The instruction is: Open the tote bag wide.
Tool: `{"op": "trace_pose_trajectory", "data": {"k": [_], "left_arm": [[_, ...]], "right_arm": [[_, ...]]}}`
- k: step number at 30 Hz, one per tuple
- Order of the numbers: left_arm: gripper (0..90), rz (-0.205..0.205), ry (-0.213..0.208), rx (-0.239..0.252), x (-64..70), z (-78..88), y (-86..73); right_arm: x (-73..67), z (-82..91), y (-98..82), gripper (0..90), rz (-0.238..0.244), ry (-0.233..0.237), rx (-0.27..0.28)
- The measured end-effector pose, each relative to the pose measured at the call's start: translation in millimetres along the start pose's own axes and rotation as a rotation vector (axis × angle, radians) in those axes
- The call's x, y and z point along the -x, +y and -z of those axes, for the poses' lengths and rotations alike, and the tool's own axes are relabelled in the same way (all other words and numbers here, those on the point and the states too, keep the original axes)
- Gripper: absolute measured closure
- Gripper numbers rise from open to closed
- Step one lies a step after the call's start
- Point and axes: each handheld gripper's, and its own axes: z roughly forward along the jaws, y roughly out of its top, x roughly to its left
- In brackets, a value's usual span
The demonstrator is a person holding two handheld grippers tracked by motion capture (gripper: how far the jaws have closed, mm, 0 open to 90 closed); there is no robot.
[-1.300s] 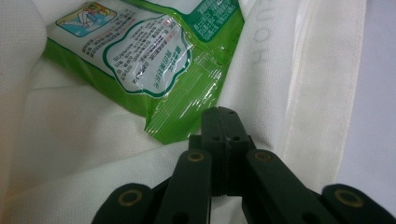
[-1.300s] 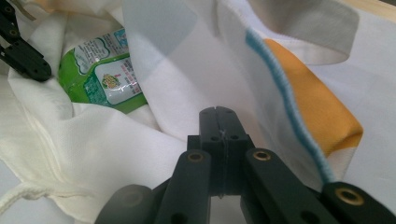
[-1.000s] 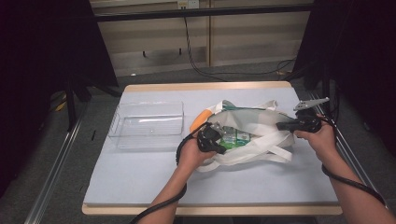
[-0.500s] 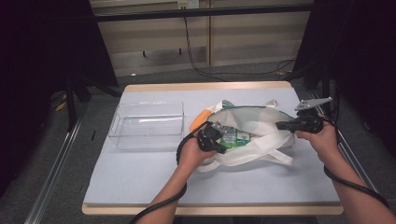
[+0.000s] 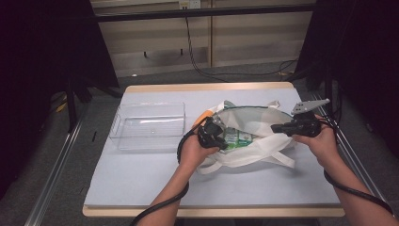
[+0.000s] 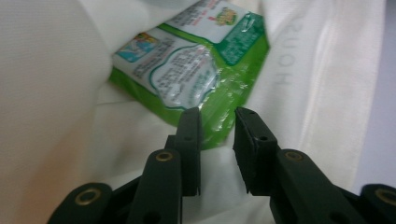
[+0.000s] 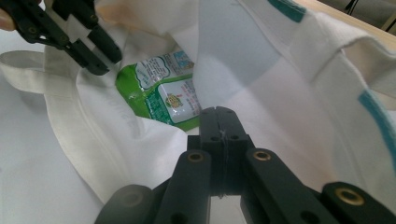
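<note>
A white cloth tote bag (image 5: 259, 118) lies open on the table's right half, with a green snack packet (image 5: 239, 137) inside it. My left gripper (image 5: 224, 141) reaches into the bag's mouth from the left. Its jaws have just been opening and stand slightly apart (image 6: 217, 116), with the packet (image 6: 187, 79) lying just past the tips, untouched. My right gripper (image 5: 276, 127) is at the bag's right rim, its jaws (image 7: 218, 112) shut on the white fabric (image 7: 280, 93) and holding it up. From there, the packet (image 7: 159, 93) and the left gripper (image 7: 106, 64) show farther off.
An empty clear plastic container (image 5: 149, 125) stands left of the bag on the pale blue table mat (image 5: 141, 179). Something orange (image 5: 203, 115) pokes out at the bag's left rim. The bag's handles (image 5: 277, 157) trail toward the front edge. Dark frames stand on both sides.
The left gripper's jaws have parted, and the packet rests in the bag. The right hand has lifted the bag's rim a little, so the mouth stands wider.
</note>
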Motion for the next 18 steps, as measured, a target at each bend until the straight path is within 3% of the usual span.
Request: {"op": "trace_pose_trajectory", "data": {"k": [1, 3, 6, 8, 10, 11, 13, 17, 18], "left_arm": [[74.3, 0.007, 0.012, 0.002, 0.1, -1.9, 0.2], [73.5, -0.018, 0.035, -0.009, -1.3, -5.7, 0.2], [67.6, -0.011, 0.064, -0.030, -5.3, -9.2, -0.4], [67.0, 0.013, 0.055, -0.039, -6.5, -11.5, -0.8], [64.5, 0.001, 0.064, -0.056, -8.2, -13.6, -0.7], [64.6, 0.010, 0.057, -0.056, -7.8, -16.6, -1.1], [64.6, -0.010, 0.036, -0.086, -8.1, -20.5, -1.0], [72.5, -0.025, 0.032, -0.108, -5.0, -24.6, -1.8], [75.8, -0.012, 0.029, -0.104, -4.3, -25.5, -2.1]], "right_arm": [[-0.3, -0.3, 0.4, 90.0, 0.003, 0.000, 0.000], [-1.2, -0.7, 1.1, 90.0, 0.006, 0.001, 0.002], [-1.6, -1.1, 0.7, 90.0, 0.007, 0.004, -0.001], [-1.4, -1.5, -0.5, 90.0, 0.008, 0.001, -0.003], [-0.5, -1.9, -2.3, 89.9, 0.004, 0.005, -0.004], [-0.4, -2.1, -2.9, 90.0, 0.002, 0.004, -0.004], [0.4, -2.5, -4.4, 90.0, 0.005, 0.005, -0.007], [0.4, -3.4, -7.7, 90.0, -0.001, 0.004, -0.006], [0.5, -3.7, -8.5, 90.0, -0.002, 0.007, -0.008]]}}
